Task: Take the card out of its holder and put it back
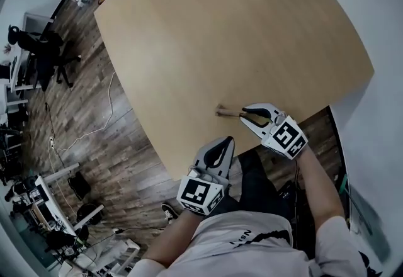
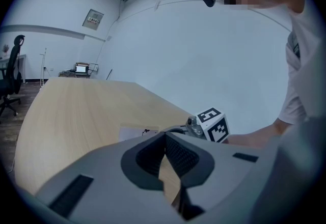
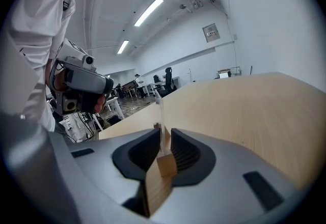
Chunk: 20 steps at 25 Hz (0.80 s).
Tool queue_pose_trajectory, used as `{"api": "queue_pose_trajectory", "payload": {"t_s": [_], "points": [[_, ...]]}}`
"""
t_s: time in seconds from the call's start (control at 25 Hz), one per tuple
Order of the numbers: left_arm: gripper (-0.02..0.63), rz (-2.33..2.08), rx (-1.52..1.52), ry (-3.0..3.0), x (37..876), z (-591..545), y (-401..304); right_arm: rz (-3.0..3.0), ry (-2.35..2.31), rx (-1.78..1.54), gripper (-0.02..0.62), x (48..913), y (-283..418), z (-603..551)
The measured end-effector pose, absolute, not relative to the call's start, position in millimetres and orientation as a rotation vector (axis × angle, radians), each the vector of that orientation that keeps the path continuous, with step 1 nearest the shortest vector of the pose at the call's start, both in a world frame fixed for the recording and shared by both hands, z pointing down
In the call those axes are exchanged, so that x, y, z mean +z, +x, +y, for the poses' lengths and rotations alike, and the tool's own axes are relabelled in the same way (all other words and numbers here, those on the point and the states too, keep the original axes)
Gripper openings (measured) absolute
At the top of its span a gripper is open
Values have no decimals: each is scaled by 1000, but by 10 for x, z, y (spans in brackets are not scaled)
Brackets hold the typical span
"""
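Note:
A thin white card (image 3: 162,108) stands edge-on between the jaws of my right gripper (image 3: 163,134), which is shut on it. In the head view that right gripper (image 1: 244,113) lies low over the table's near edge. A small wooden holder (image 1: 221,111) sits on the tabletop just past its fingertips. I cannot tell whether the card's end sits in the holder's slot. The left gripper view shows the card (image 2: 133,132) side-on as a white rectangle. My left gripper (image 1: 227,141) hangs just off the table's near edge, shut on nothing (image 2: 165,140).
The large wooden table (image 1: 239,36) stretches far beyond the holder. A wood floor with a loose white cable (image 1: 94,124) lies to the left. Office chairs (image 1: 38,46) and desks stand further left. A white wall (image 1: 378,30) runs along the right.

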<state>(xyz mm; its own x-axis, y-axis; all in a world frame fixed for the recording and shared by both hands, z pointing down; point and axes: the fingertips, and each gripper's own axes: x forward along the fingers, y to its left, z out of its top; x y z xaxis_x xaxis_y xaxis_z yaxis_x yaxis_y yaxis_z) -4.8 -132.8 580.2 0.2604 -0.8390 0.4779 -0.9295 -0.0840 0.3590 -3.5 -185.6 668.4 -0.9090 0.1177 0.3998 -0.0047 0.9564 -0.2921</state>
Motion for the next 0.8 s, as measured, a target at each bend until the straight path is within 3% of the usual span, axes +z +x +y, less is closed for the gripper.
{"api": "queue_pose_trajectory", "payload": {"t_s": [0.2, 0.8], "points": [[14, -1593, 201, 1922, 5883, -1290, -32, -2711, -156, 400, 34, 6651, -35, -1795], [14, -1588, 175, 1956, 5763, -1309, -95, -2770, -138, 324, 26, 6167, -35, -1861]]}}
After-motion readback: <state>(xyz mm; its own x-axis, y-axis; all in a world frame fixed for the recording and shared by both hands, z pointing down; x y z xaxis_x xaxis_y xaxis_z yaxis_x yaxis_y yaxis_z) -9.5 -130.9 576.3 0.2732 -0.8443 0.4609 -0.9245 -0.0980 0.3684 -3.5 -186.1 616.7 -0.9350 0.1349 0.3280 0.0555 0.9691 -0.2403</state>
